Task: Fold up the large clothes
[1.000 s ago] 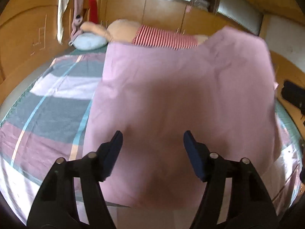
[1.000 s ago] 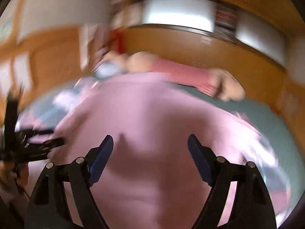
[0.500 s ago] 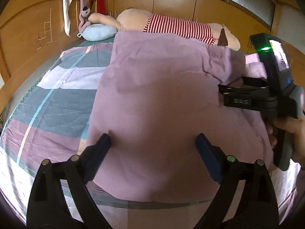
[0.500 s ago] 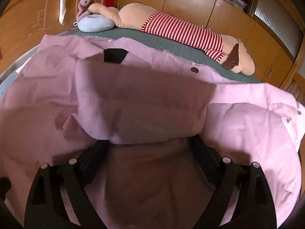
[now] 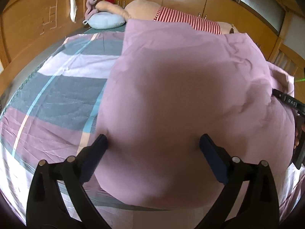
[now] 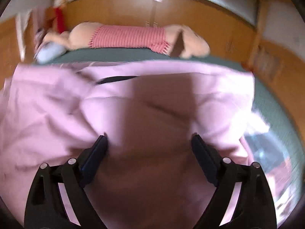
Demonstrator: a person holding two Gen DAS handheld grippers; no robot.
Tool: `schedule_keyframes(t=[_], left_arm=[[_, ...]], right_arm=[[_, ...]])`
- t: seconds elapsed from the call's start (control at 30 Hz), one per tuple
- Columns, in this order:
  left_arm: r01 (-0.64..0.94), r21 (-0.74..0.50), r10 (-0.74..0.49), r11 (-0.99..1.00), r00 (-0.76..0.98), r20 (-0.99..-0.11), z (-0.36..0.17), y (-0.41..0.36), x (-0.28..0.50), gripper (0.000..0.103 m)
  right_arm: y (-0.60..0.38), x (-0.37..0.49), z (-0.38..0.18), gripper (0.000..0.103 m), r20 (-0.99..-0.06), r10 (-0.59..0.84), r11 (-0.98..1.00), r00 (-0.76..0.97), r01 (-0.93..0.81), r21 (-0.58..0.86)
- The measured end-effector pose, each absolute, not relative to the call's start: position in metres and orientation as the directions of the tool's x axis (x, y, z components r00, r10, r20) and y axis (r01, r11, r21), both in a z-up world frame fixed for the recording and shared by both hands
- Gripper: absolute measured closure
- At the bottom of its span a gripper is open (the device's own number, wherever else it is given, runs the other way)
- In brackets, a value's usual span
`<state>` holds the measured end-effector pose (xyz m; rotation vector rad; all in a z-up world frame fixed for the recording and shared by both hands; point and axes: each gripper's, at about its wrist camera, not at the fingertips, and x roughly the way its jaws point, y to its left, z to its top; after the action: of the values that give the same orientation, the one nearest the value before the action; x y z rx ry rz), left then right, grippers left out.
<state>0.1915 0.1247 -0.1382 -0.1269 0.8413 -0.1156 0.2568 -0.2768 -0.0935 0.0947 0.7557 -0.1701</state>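
A large pink garment [image 5: 181, 87] lies spread on the bed; it also fills the right wrist view [image 6: 57, 105]. My left gripper [image 5: 153, 145] is open, its fingers wide apart over the garment's near edge, holding nothing. My right gripper [image 6: 149, 143] is open too, its fingers on either side of a bulge of the pink cloth. The right gripper's body shows at the right edge of the left wrist view [image 5: 291, 103]. The right wrist view is blurred.
A bedsheet with grey, pink and lilac bands [image 5: 57, 103] covers the bed left of the garment. A big plush toy in a red striped top [image 6: 125, 38] and a pale blue pillow [image 5: 105, 20] lie at the far side. Wooden cabinets [image 5: 238, 13] stand behind.
The garment has come down from being held up and now lies on the bed. Both grippers have moved nearer over it and stay open. The right gripper has shifted to the right edge.
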Motion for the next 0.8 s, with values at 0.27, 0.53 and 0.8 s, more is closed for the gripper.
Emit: schedule_keyframes(t=[0.27, 0.53, 0.8], left_arm=[[0.041, -0.155, -0.145, 0.987, 0.652, -0.744, -0.140, 0.127, 0.191, 0.002], [0.032, -0.183, -0.160, 0.983, 0.648, -0.745, -0.136, 0.129, 0.188, 0.003], [0.066, -0.117, -0.131, 0.991, 0.670, -0.731, -0.135, 0.112, 0.181, 0.003]], right_arm=[[-0.299, 0.252, -0.085, 0.009, -0.689, -0.206, 0.952, 0.694, 0.304, 0.022], [-0.289, 0.193, -0.047, 0.009, -0.526, -0.252, 0.942, 0.812, 0.330, 0.057], [-0.271, 0.166, -0.059, 0.009, -0.583, -0.209, 0.960, 0.785, 0.279, 0.032]])
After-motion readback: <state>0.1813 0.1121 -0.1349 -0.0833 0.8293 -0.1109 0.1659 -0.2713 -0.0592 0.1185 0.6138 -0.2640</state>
